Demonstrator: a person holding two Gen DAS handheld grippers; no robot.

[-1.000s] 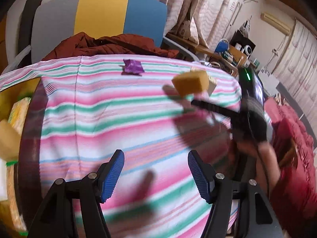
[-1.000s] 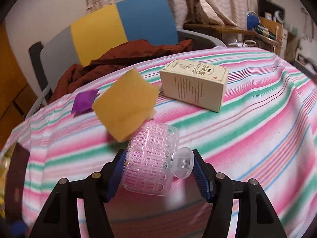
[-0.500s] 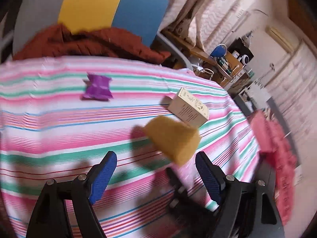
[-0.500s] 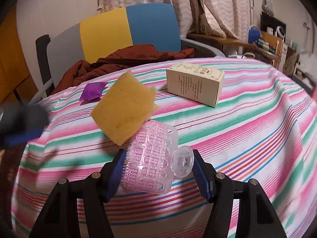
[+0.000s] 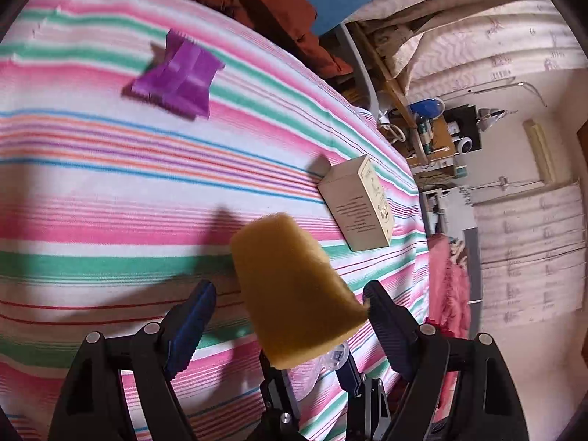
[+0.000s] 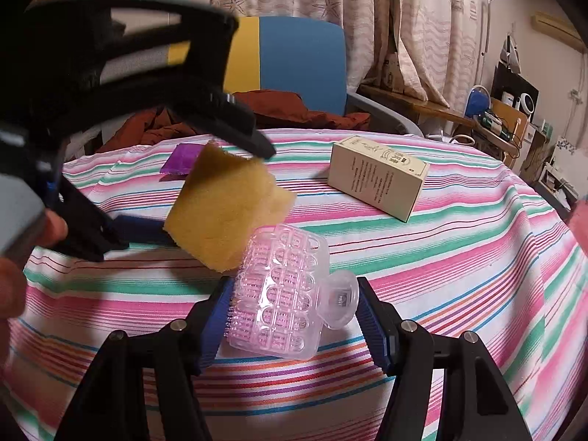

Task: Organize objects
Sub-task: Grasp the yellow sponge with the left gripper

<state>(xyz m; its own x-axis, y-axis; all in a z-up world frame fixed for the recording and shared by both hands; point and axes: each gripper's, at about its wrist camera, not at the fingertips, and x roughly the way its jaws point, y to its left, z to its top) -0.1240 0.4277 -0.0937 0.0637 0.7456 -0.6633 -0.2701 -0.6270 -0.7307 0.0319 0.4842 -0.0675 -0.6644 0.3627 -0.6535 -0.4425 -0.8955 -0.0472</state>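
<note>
Above a round table draped in a pink, green and white striped cloth (image 6: 459,250), the right gripper (image 6: 294,312) clamps a clear plastic scrubbing brush with pink bristles and a round knob (image 6: 283,294), its blue-padded fingers pressed against the bristle side and the knob. A yellow rectangular sponge (image 6: 224,213) sticks up from the brush's far end, lifted clear of the cloth, apparently stuck to the bristles, though the joint between them is hidden.

The left gripper (image 5: 286,316) comes in from the side with its jaws spread wide, one finger on each side of the sponge (image 5: 294,294); one pad looks just at the sponge's edge, but nothing is squeezed yet. The pose suggests a handover: the right tool holds the brush steady in the air so the left can pinch the sponge and pull it away, separating the pair before each is put in its place.

A cream cardboard carton with printed text (image 6: 378,176) lies on its side farther back, and a crumpled purple foil wrapper (image 5: 176,77) rests near the far edge, both well apart from the grippers and likely waiting to be sorted.
</note>
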